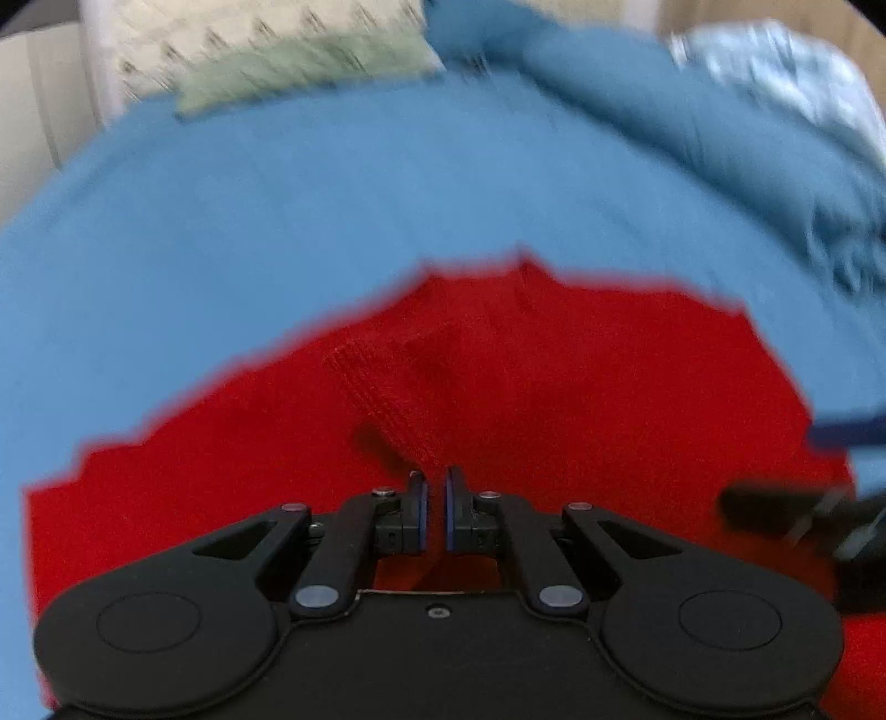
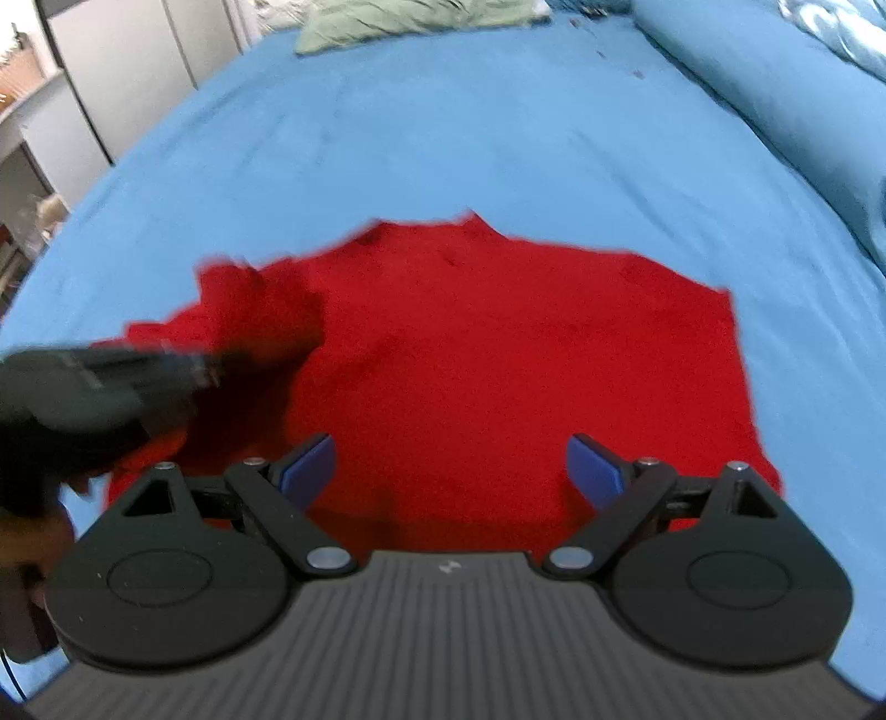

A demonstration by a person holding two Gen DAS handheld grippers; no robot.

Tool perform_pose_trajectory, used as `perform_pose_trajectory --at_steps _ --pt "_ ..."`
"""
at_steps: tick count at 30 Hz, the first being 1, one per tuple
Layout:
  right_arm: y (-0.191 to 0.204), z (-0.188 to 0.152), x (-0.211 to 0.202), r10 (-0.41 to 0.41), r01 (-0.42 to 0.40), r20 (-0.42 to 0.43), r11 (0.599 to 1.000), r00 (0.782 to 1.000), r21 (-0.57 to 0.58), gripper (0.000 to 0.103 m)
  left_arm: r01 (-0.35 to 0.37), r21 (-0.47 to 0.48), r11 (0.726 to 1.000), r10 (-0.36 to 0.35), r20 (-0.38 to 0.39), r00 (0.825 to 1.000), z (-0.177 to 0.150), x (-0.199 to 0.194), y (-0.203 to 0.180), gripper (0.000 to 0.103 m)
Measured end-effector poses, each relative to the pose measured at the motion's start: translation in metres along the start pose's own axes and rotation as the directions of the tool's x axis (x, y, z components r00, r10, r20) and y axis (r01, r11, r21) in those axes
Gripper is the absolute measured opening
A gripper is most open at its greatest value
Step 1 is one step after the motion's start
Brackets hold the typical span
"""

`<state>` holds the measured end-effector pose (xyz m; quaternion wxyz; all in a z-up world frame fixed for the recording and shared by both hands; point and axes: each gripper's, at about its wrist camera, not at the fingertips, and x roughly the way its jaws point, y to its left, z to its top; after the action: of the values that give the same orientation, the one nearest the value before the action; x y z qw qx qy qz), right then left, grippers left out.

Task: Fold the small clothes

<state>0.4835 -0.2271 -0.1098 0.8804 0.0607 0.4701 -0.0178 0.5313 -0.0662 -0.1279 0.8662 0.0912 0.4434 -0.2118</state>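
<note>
1. A red garment [image 2: 498,360] is lying spread on a blue bedsheet [image 2: 443,138], near the front edge of the bed in both wrist views.
2. The left gripper [image 1: 436,493] is hanging over the red cloth with its two pads pressed almost together; only a thin slit is showing between them, and whether a fold of cloth is caught in it cannot be told from the blurred picture.
3. A ribbed band of the garment is running up from just in front of those closed fingers in the left view.
4. The right gripper [image 2: 451,471] is pointing down at the garment with its blue-padded fingers [image 2: 310,471] spread wide, nothing sitting between them but the flat red cloth below.
5. In the right view the left gripper is showing as a dark blur at the left side, over the bunched left part of the garment.
6. A green cloth [image 2: 410,22] is lying at the far end of the bed, well apart from the red one.
7. A rolled blue blanket [image 2: 775,99] is running along the right side of the bed.
</note>
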Motion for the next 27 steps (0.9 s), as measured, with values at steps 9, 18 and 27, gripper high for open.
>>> perform_pose_trajectory --at_steps 9,18,27 --pt "-0.021 -0.010 0.006 0.004 -0.004 -0.055 1.000 0.998 0.006 0.103 0.000 0.000 1.000 0.000 -0.035 0.999 -0.008 0.003 -0.009 0.030" --pt "0.008 0.016 0.004 0.083 -0.084 -0.029 0.996 0.996 -0.019 0.103 -0.188 -0.079 0.979 0.194 0.073 0.978 -0.024 -0.069 0.061 0.097" --pt "0.045 0.016 0.062 0.112 -0.109 -0.072 0.993 0.991 0.038 0.090 -0.312 -0.238 0.920 0.318 -0.012 0.948 -0.079 -0.074 0.131 0.097"
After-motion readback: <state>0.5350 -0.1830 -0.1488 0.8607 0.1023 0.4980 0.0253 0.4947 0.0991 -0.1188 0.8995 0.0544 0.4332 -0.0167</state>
